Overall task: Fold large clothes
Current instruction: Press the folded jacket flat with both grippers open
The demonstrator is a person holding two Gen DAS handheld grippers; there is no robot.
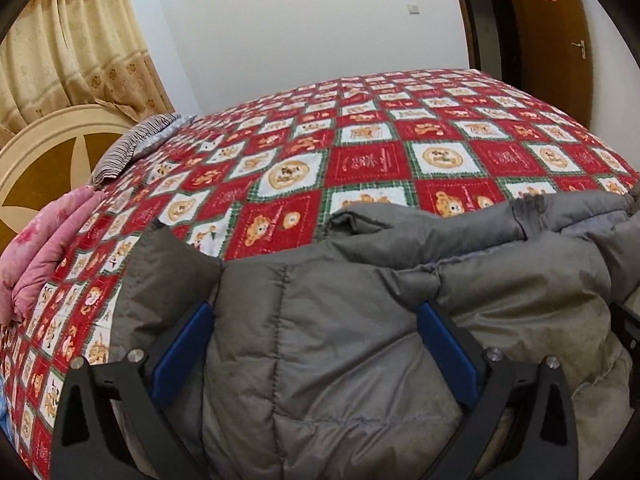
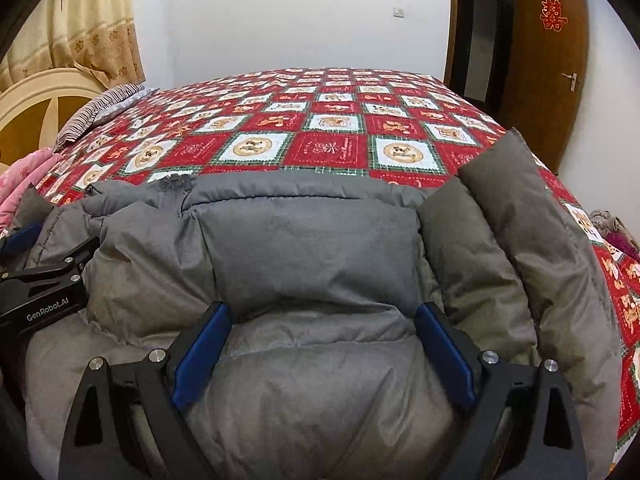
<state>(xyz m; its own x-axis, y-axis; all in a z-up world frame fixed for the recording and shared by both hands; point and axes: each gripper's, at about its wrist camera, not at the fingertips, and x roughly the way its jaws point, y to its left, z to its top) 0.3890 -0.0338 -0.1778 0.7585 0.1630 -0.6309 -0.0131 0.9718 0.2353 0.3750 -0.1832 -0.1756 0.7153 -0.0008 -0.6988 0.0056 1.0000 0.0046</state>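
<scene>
A grey puffy down jacket (image 1: 340, 340) lies bunched on the near side of the bed. In the right wrist view the same jacket (image 2: 312, 248) shows a folded sleeve (image 2: 500, 216) lying along its right side. My left gripper (image 1: 316, 308) stands open, its blue pads wide apart, with a thick part of the jacket bulging between them. Over the jacket's middle my right gripper (image 2: 323, 308) is also open, with padded fabric between its spread fingers. The black body of the left gripper (image 2: 44, 280) shows at the left edge of the right wrist view.
The bed carries a red and white checked bedspread (image 1: 360, 152) with bear pictures. A striped pillow (image 1: 132, 144) and a folded pink quilt (image 1: 44, 248) lie at the left by the round headboard (image 1: 36, 160). Beige curtain, white wall and brown door (image 2: 548, 72) stand behind.
</scene>
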